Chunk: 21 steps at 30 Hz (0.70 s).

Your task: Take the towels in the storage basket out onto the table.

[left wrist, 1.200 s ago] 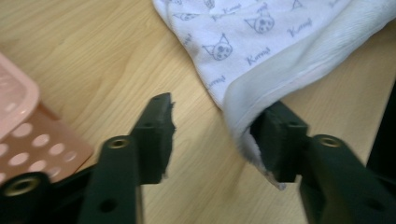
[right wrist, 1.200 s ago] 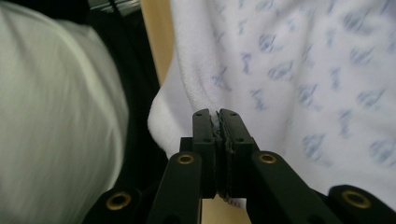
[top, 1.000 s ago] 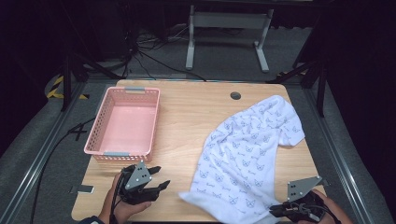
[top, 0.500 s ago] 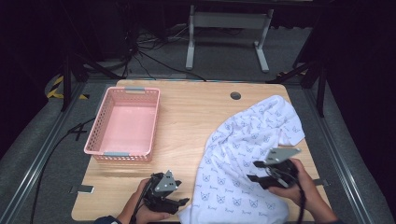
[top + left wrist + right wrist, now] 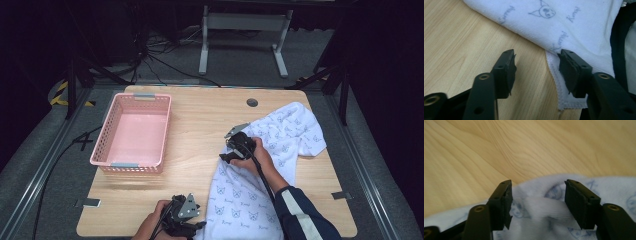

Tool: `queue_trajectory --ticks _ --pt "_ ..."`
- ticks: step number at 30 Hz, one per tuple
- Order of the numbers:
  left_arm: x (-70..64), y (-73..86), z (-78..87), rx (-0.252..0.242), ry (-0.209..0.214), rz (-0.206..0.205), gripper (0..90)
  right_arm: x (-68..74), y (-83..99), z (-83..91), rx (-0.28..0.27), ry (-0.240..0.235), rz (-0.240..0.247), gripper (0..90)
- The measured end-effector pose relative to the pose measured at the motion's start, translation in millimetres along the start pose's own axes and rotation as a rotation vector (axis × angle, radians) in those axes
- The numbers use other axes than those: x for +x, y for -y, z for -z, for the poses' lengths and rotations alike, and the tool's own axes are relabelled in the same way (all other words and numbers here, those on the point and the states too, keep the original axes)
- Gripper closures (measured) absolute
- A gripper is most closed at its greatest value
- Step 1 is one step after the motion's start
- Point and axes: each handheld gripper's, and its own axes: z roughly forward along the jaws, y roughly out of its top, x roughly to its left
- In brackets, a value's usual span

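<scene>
White printed shirt [image 5: 260, 175] spread over the right half of the counter [image 5: 200, 125], running from near the far right corner down to the near edge, wrinkled, with one sleeve pointing at the right edge. Pink basket [image 5: 132, 132] on the left half, long sides running far to near, well apart from the shirt.

Right gripper [image 5: 231, 150] near the middle of the counter, at the shirt's left edge, held low over the cloth by the right hand [image 5: 255, 152]. Seen from the right gripper view: fingers [image 5: 502, 202] wide apart, a raised fold of shirt [image 5: 544, 207] lying between them, bare wood just beyond the tips. No pinch on the cloth; both pads clear of the fold or barely at its sides, hard to tell which.

Left gripper [image 5: 192, 225] at the near edge, just left of the shirt's lower hem, held by the left hand [image 5: 152, 227]. Seen from the left gripper view: fingers [image 5: 505, 70] wide apart, bare wood between them. Hem corner of the shirt [image 5: 554, 25] reaching down beside the pad on the right of that view, touching or almost touching it; other pad over bare counter. Nothing gripped.
</scene>
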Motion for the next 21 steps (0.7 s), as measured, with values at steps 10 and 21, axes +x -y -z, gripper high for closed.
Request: queue_trajectory --ticks 10,21 --pt "19.4 15.6 33.6 -0.042 -0.149 0.090 89.3 -13.6 16.3 42.2 -0.141 -0.109 0.013 82.6" --pt "9.7 31.4 59.8 -0.022 -0.149 0.092 89.9 6.6 141.1 143.9 -0.203 -0.212 0.125 80.0"
